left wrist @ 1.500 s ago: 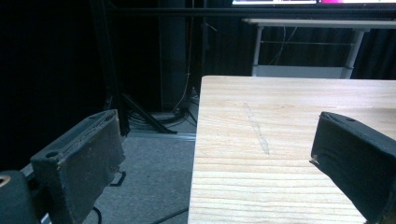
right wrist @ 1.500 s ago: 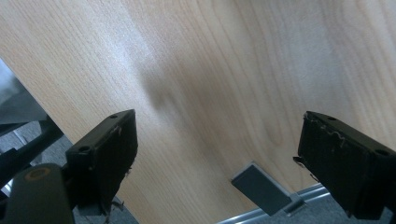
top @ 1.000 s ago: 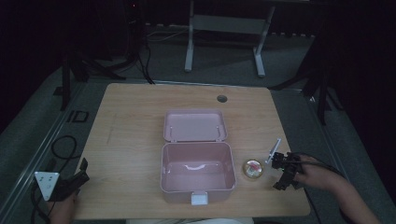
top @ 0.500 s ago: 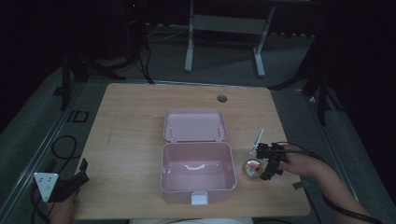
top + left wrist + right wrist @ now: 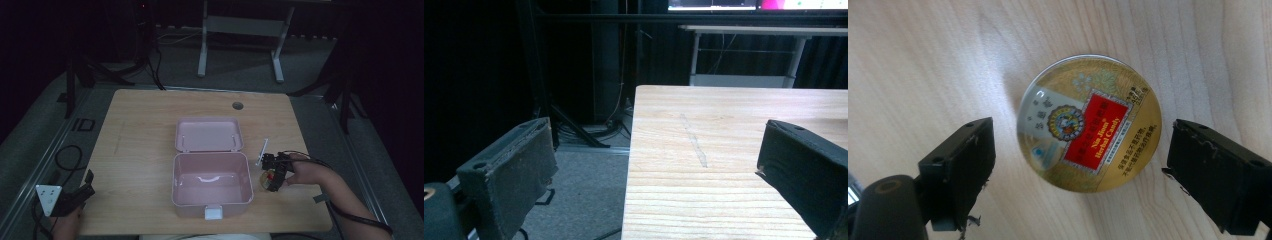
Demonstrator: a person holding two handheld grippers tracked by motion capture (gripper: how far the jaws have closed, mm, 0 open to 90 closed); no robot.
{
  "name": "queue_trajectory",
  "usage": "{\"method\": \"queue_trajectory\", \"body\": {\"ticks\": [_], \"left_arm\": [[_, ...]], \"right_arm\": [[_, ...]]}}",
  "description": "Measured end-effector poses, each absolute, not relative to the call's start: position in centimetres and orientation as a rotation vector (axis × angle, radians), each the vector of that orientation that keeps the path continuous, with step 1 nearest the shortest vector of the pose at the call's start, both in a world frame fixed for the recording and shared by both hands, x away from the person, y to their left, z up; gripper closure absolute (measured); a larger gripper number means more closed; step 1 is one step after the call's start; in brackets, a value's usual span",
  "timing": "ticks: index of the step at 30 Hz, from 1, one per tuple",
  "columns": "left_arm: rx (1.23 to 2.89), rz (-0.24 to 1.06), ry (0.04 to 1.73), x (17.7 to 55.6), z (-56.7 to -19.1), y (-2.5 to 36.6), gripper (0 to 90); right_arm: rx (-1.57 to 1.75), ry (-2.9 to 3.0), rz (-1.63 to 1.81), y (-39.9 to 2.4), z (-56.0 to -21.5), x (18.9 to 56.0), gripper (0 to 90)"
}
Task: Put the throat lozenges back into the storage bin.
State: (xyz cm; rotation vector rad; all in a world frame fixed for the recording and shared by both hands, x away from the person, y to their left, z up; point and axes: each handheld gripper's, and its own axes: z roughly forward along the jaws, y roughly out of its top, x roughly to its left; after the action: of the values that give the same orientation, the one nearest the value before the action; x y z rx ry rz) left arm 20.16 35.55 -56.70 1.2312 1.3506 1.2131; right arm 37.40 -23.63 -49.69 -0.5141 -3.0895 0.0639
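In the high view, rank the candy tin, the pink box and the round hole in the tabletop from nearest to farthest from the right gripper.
1. Candy tin: directly under the right gripper, between its open jaws.
2. Pink box: just to the gripper's left, lid open.
3. Round hole: near the table's far edge.

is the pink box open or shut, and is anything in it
Open and empty: the pink box has its lid folded back flat on the table, and the high view shows a bare pink bottom.
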Motion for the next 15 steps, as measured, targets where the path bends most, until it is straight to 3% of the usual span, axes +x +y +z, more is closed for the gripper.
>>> {"method": "queue_trajectory", "body": {"ticks": [9, 15], "left_arm": [[1.232, 1.211, 1.349, 20.1, -56.7, 35.6, 2.6], [1.231, 1.210, 1.348, 20.1, -56.7, 35.6, 2.6]], "right_arm": [[-0.499, -3.065, 0.107, -23.4, -51.4, 38.0, 12.8], [-0.459, -3.049, 0.143, -23.1, -51.7, 38.1, 19.7]]}}
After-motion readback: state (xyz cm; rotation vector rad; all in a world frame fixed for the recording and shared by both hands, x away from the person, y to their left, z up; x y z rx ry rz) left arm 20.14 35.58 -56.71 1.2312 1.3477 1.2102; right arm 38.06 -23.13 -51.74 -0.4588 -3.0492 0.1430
